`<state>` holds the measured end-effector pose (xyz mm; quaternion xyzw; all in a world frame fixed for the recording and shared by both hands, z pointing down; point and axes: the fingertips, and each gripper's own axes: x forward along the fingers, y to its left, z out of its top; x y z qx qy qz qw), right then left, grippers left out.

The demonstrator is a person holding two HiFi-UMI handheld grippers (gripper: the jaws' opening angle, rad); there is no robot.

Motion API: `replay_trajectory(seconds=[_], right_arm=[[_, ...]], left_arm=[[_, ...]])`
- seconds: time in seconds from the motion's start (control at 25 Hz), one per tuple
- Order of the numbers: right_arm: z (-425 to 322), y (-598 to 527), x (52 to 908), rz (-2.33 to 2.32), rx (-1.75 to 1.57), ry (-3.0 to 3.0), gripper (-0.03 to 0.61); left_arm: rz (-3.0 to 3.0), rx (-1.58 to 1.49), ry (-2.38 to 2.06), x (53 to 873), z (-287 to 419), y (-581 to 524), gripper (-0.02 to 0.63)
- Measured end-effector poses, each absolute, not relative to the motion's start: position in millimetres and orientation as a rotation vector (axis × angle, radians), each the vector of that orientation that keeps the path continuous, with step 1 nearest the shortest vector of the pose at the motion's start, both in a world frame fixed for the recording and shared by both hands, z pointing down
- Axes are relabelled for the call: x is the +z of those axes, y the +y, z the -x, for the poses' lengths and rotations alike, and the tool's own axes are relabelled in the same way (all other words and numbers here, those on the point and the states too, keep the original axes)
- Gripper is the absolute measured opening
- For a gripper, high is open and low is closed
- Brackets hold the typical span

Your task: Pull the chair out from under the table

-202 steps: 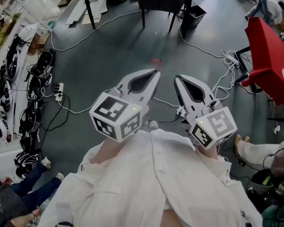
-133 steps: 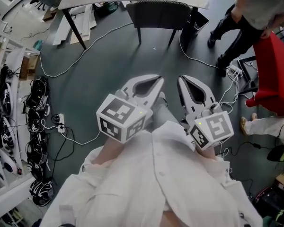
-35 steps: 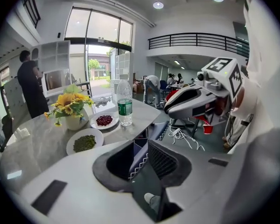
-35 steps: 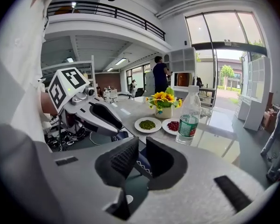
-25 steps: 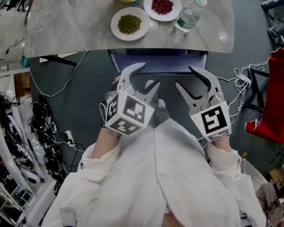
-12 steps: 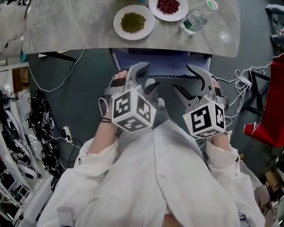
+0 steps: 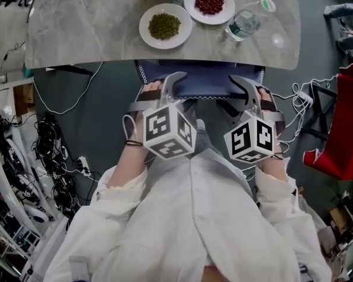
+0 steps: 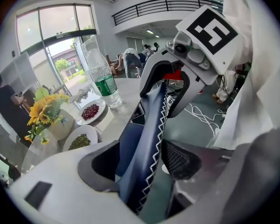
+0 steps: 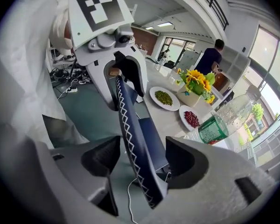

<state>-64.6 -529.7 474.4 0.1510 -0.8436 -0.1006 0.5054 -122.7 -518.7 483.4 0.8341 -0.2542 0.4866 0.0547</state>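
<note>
1. well, the chair (image 7: 200,87) stood tucked under the table (image 7: 94,40). only its dark blue backrest with white zigzag stitching showed, just at the near table edge.
2. the backrest's top edge ran side to side in front of me, parallel to the table edge, so i judged the pull had to come straight back toward my body.
3. my left gripper (image 7: 166,87) straddled that edge near its left end. its jaws were spread wide with the backrest between them, and the pads did not look pressed on.
4. my right gripper (image 7: 247,93) straddled the right end just as wide, with a gap on either side of the backrest, gripping nothing.
5. both hands sat equally near, so i reckoned both jaws needed closing before any pull.
</note>
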Motion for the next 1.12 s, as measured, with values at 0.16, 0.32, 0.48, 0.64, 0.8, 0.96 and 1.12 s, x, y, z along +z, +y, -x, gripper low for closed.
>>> replay_trajectory(seconds=[0.16, 0.32, 0.48, 0.64, 0.8, 0.96, 1.12], right_arm=[[63, -531, 483, -0.33, -0.259, -1.999, 0.264], [63, -529, 490, -0.303, -0.257, -1.975, 0.264], [62, -529, 496, -0.302, -0.26, -1.959, 0.264], [64, -534, 500, -0.298, -0.266, -1.965, 0.262], [64, -536, 505, -0.282, -0.269, -1.962, 0.262], [63, -534, 510, -0.26, -0.251, -1.946, 0.225], [62, -535, 512, -0.254, -0.253, -1.938, 0.21]], left_arm=[[-2.55, 1.556, -0.69, 491, 120, -516, 0.268], [-2.545, 1.565, -0.645, 497, 117, -515, 0.268], [-2.529, 1.573, -0.655, 501, 117, -518, 0.268], [-2.516, 1.583, -0.642, 508, 117, -521, 0.268], [-2.493, 1.58, -0.631, 513, 118, -521, 0.267], [-2.464, 1.602, -0.613, 518, 121, -520, 0.25], [-2.465, 1.61, -0.59, 519, 120, -519, 0.228]])
